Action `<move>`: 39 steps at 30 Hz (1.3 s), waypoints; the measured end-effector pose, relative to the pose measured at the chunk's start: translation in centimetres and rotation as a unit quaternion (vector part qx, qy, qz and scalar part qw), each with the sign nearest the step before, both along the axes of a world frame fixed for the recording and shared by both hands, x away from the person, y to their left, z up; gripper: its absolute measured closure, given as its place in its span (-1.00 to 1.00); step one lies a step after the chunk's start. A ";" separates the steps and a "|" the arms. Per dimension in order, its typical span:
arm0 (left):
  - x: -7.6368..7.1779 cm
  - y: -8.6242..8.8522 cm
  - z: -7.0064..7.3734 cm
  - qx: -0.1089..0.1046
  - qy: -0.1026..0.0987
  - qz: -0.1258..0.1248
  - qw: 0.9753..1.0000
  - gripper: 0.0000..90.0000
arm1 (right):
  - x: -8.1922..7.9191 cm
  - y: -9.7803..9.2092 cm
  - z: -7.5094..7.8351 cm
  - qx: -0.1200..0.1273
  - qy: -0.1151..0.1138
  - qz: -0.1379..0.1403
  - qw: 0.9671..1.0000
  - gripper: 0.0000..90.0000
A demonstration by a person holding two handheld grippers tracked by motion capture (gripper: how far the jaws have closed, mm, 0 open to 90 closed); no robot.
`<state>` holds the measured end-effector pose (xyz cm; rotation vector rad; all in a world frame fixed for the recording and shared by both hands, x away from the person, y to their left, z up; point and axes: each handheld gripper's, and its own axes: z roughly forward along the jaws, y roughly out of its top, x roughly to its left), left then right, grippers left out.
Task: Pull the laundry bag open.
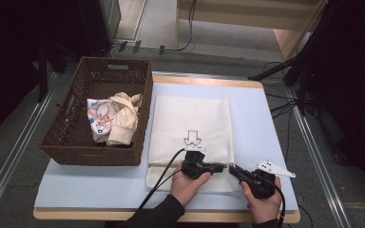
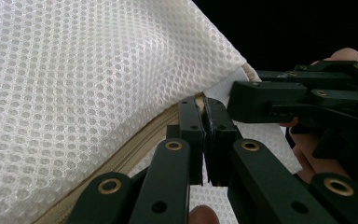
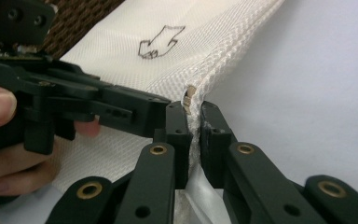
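High view: a white mesh bag (image 1: 190, 137) lies flat on the pale blue mat (image 1: 261, 123), just right of the basket (image 1: 76, 137), its near edge toward the person.
Bag: honeycomb mesh with a small black arrow mark (image 1: 193, 139) and a beige zipper (image 2: 135, 149) along the near edge.
Right gripper (image 3: 193, 126): its jaws are pinched on the bag's near right corner, mesh squeezed between them, the end of the zipper just above the tips.
Left gripper (image 2: 204, 135): its jaws are nearly together at the zipper end; whether they hold a pull tab or the cloth I cannot tell.
Grippers: tip to tip at the same corner, the left one pointing right, the right one pointing left.
Hands: the left hand (image 1: 187, 185) rests on the bag's near edge, the right hand (image 1: 264, 206) on the mat beside it.
Basket: dark wicker, holding a printed cloth (image 1: 100, 118) and a cream cloth (image 1: 123, 118).
Table (image 1: 204, 81): wooden edge showing around the mat.
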<state>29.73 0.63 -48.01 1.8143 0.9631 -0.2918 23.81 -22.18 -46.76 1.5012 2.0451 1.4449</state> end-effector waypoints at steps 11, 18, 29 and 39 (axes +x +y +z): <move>-0.6 1.5 0.1 0.036 -0.005 0.034 0.999 0.94 | -0.4 -0.1 0.6 0.003 -0.030 -0.020 0.999 0.88; -1.2 2.1 0.4 0.062 -0.025 0.040 0.997 0.94 | -0.4 -0.2 0.6 0.000 -0.032 -0.022 0.999 0.88; -1.9 3.4 0.4 0.088 -0.051 0.046 0.994 0.94 | -0.4 -0.3 0.5 -0.001 -0.032 -0.021 0.999 0.88; -2.1 4.7 0.4 0.103 -0.059 0.055 0.991 0.94 | -0.4 -0.4 0.5 -0.003 -0.033 -0.021 0.999 0.88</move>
